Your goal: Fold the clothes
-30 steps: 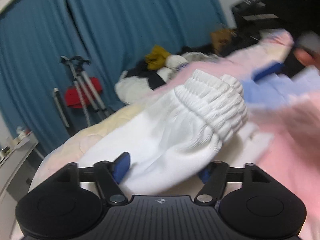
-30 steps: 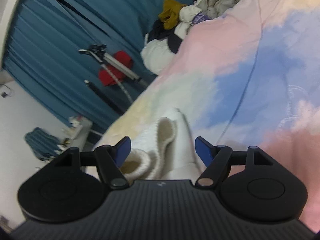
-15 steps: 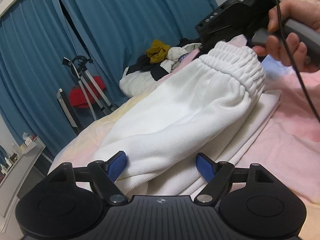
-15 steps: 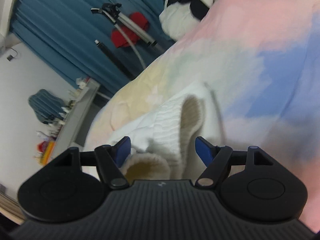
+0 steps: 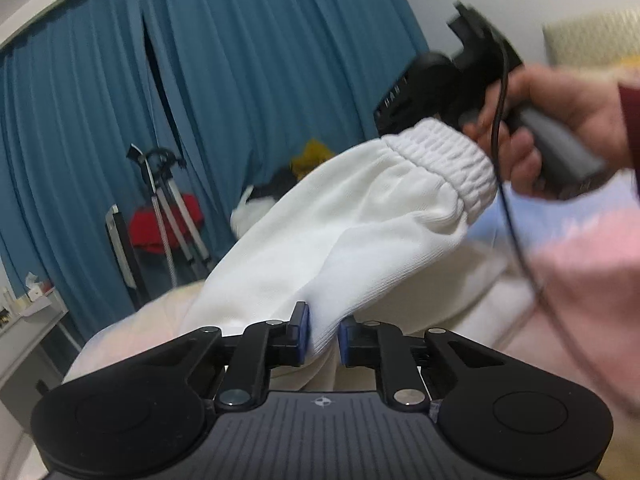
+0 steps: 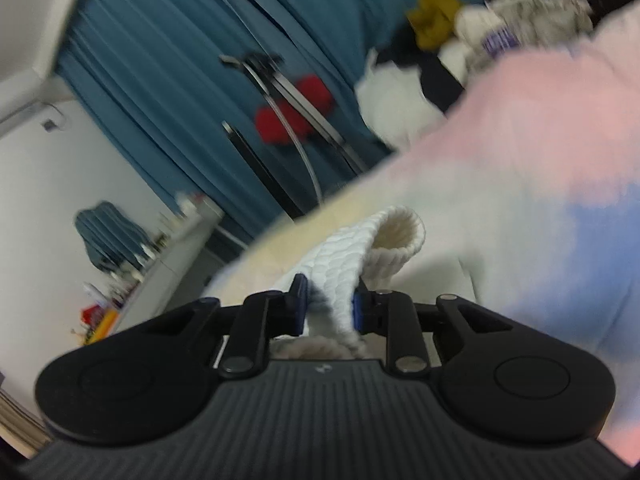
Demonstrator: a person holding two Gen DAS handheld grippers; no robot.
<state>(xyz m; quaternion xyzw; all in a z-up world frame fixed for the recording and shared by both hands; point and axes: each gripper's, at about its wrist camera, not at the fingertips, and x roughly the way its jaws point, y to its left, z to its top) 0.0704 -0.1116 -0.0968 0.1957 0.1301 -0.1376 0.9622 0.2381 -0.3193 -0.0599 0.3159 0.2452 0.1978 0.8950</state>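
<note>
A white garment [image 5: 352, 236] with a ribbed elastic cuff [image 5: 448, 160] stretches up off the bed in the left wrist view. My left gripper [image 5: 323, 338] is shut on its lower fabric. The other gripper's black body [image 5: 436, 88], held by a hand [image 5: 560, 136], sits at the cuff end. In the right wrist view my right gripper [image 6: 329, 312] is shut on the white ribbed cuff [image 6: 384, 240], whose open mouth curls beyond the fingers. More white cloth [image 5: 492, 300] lies flat under the lifted part.
A pastel pink, blue and yellow bedsheet [image 6: 540, 184] covers the bed. A heap of clothes [image 6: 448, 40] lies at its far end. Blue curtains [image 5: 240, 100], a tripod with something red [image 5: 168, 216] and a white shelf [image 6: 168, 256] stand beyond the bed's edge.
Both grippers were open around the white garment and have now shut on it. The cuff end has risen off the bed with the right gripper.
</note>
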